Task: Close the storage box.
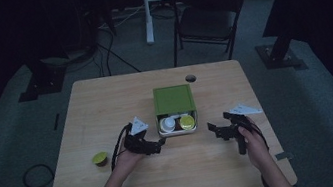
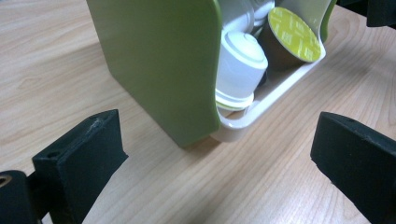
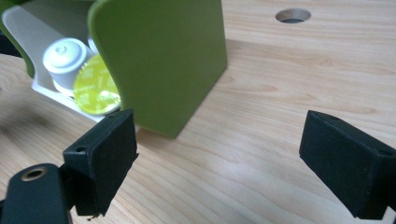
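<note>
The green box (image 1: 173,100) is flanked by both gaping, empty hand-held grippers (image 1: 155,146) (image 1: 218,130), one capsule (image 1: 99,158) left outside on the desk (image 1: 105,103).

The left gripper (image 1: 161,142) is held low over the near left of the table, its jaws spread wide and empty. The right gripper (image 1: 212,128) is held at the near right, turned leftward, jaws likewise parted with nothing gripped between.
</note>
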A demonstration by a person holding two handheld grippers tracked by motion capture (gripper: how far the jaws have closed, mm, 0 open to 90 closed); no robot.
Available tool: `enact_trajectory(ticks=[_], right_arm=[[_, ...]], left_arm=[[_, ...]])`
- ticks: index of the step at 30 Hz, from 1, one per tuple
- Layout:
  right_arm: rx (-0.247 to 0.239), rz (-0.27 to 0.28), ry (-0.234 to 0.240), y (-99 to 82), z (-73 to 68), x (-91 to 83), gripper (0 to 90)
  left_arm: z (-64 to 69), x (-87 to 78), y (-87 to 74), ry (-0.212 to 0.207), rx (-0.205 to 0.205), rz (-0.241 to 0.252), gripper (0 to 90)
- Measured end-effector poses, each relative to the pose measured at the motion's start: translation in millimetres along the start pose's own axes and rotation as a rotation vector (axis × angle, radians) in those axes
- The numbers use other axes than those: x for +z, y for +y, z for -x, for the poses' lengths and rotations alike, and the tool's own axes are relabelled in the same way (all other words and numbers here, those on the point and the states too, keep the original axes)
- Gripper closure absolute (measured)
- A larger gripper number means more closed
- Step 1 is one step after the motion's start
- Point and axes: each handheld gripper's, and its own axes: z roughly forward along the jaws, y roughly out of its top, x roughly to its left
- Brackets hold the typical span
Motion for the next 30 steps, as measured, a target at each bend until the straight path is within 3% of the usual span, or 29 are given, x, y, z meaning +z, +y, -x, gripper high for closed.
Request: enact_trajectory(ticks=[5,16,22,30], right_arm=[[0.004,-0.011,-0.016,-6.8,4.5,-3.8,10.8],[0.006,-0.040,-0.042,-22.1,12.0,-9.1,10.8],[0.014,-0.054,-0.059,-29.9,17.4,-12.8,10.8],[0.043,-0.054,-0.102,-38.7,26.9,-20.7,10.8]], left_arm=[[2.2,-2.2,-6.2,0.007,0.011,-0.020,2.7],[6.0,-5.8,-24.4,0.001,-0.025,-0.040,2.7],[10.1,-8.6,-32.4,0.020,-0.027,-0.051,2.7],[16.3,-8.1,-42.3,0.033,-0.026,-0.097,2.8]])
